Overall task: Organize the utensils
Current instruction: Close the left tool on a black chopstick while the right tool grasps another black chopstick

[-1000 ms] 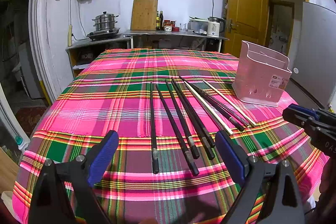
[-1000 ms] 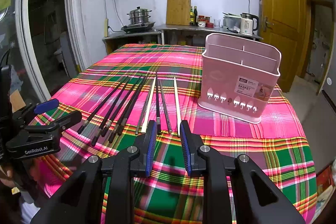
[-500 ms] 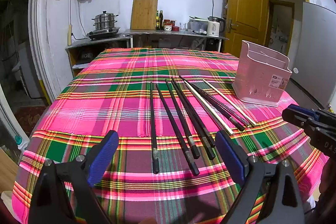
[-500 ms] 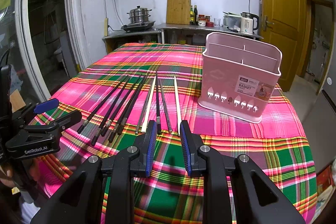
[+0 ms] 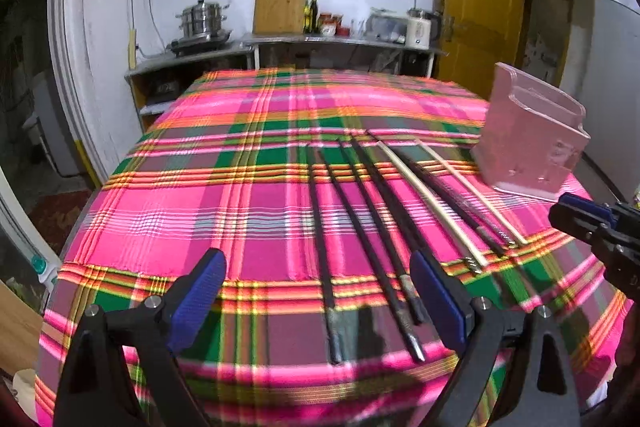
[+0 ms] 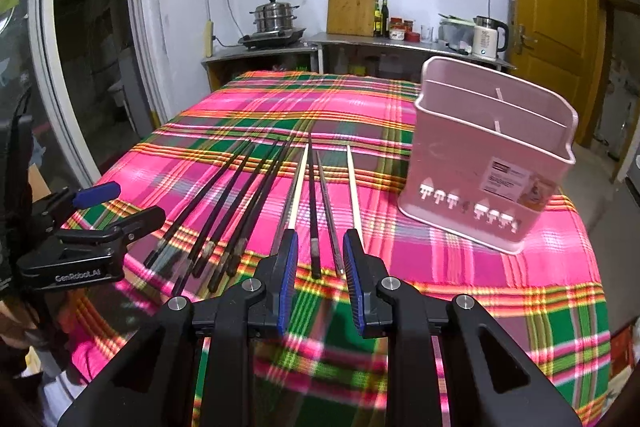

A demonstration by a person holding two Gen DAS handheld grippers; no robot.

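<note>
Plaid tablecloth point(image 6: 500, 307), chopsticks point(image 6: 314, 203) just beyond right claw point(image 6: 320, 255)

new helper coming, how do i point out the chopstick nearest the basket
Find the pink basket on the plaid table. The row of chopsticks lies to its left, and the pale chopstick is the last one on the basket side, lying alone beside a grey one.

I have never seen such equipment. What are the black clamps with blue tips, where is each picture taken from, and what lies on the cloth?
They are two hand-held grippers; a person holds one in each hand. Each carries a camera looking along its fingers. One picture is from the left gripper, the other from the right gripper. Both are open and hold nothing. On the plaid tablecloth lie chopsticks, mostly black, some pale. A pink utensil basket stands upright beside them with nothing visible inside.
</note>
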